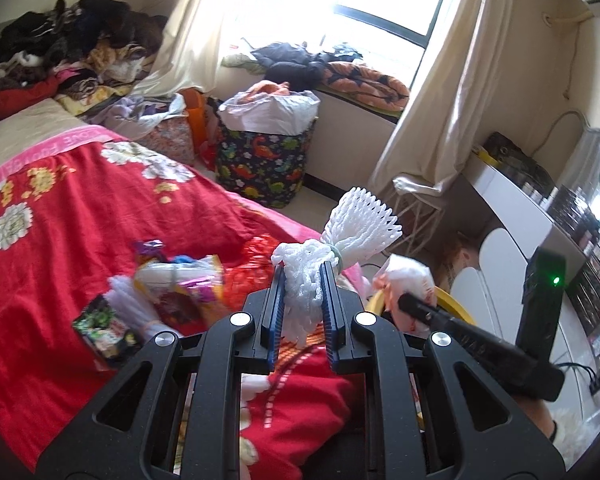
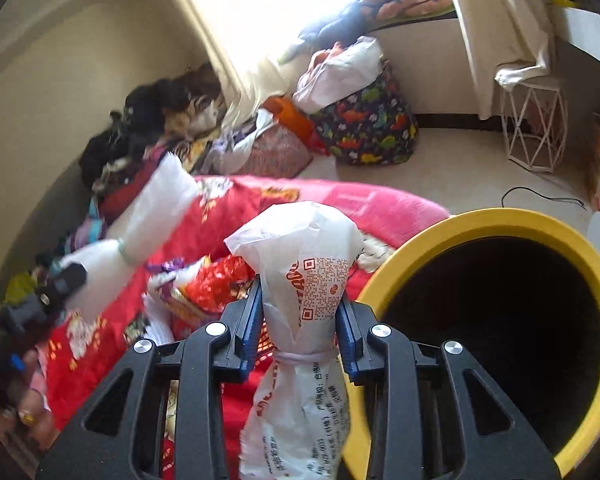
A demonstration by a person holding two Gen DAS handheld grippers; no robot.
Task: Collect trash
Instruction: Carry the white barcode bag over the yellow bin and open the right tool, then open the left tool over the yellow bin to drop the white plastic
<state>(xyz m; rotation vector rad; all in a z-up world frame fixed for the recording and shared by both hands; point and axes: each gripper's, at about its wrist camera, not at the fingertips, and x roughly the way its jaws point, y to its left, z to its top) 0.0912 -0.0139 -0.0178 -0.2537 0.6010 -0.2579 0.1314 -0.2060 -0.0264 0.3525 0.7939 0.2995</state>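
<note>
While the left gripper (image 1: 303,280) pinches a white foam net (image 1: 340,236) above the red flowered bedspread (image 1: 60,240), snack wrappers (image 1: 172,292) lie beside it, with bare floor (image 1: 320,208) beyond the bed's edge. From the right wrist, the right gripper (image 2: 298,304) clamps a tied white plastic bag (image 2: 304,264) just beside the yellow bin (image 2: 500,220).

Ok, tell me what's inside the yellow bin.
The bin looks dark inside; nothing shows in it, and its bottom is lost in shadow. The right gripper holds a bag beside it.
</note>
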